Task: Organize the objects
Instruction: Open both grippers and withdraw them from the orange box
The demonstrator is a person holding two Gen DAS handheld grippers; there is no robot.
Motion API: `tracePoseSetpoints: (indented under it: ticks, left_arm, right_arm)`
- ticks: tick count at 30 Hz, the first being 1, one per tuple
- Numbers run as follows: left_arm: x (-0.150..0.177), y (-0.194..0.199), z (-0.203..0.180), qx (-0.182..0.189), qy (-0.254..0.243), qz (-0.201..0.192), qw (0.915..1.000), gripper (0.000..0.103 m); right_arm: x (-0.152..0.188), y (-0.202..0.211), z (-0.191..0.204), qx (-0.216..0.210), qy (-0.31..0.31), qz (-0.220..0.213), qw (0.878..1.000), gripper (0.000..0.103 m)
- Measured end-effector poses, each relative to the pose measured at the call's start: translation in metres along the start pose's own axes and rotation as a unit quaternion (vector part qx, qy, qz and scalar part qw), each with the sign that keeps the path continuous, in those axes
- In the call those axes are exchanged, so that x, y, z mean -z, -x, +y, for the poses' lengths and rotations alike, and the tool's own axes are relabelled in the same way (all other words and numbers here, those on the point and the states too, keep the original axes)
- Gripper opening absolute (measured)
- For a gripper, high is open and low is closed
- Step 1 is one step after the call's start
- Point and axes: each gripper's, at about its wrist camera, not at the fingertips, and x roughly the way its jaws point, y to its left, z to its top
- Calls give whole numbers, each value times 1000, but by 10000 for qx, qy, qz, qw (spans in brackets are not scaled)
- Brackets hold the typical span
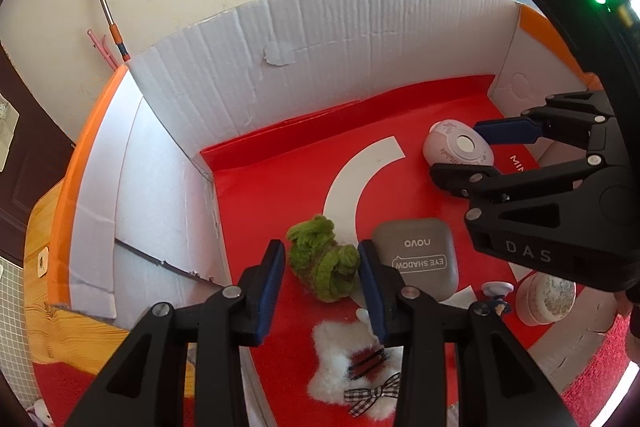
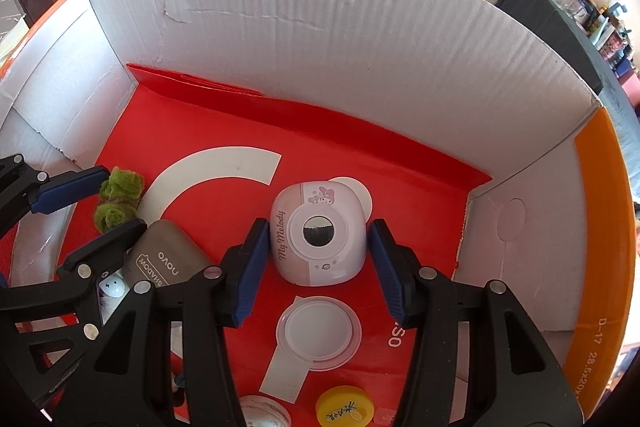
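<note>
Inside a white cardboard box (image 1: 312, 39) with a red floor, my left gripper (image 1: 322, 277) is open around a green fuzzy bundle (image 1: 324, 263), pads on either side and apart from it. It also shows in the right wrist view (image 2: 118, 201). My right gripper (image 2: 316, 267) is open around a pink-and-white My Melody toy camera (image 2: 318, 233), also seen in the left wrist view (image 1: 458, 147). A grey eye shadow case (image 1: 416, 255) lies between the two.
A white fluffy item with a checked bow (image 1: 352, 367), a small round tin (image 1: 546, 299), a clear round lid (image 2: 318, 335) and a yellow cap (image 2: 346, 407) lie near the box's front. The box walls (image 2: 340, 47) rise high behind and at both sides.
</note>
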Motion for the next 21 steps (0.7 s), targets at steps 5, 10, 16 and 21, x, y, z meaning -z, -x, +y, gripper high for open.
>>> tracePoseSetpoints:
  ticks: [5, 10, 16, 21]
  left_arm:
    - [2, 8, 1, -4, 19, -55, 10000, 40]
    - [7, 21, 1, -32, 42, -170, 9998, 44]
    - [10, 42, 7, -102, 114, -454, 9989, 49]
    - [9, 55, 23, 55, 255, -675, 9974, 53]
  right_arm:
    - [-5, -4, -1, 7, -25, -105, 9999, 50]
    - [0, 11, -3, 50, -25, -243, 9997, 59]
    - [6, 34, -7, 46, -22, -481, 9988, 59]
    - [10, 60, -4, -10, -59, -795, 9968, 59]
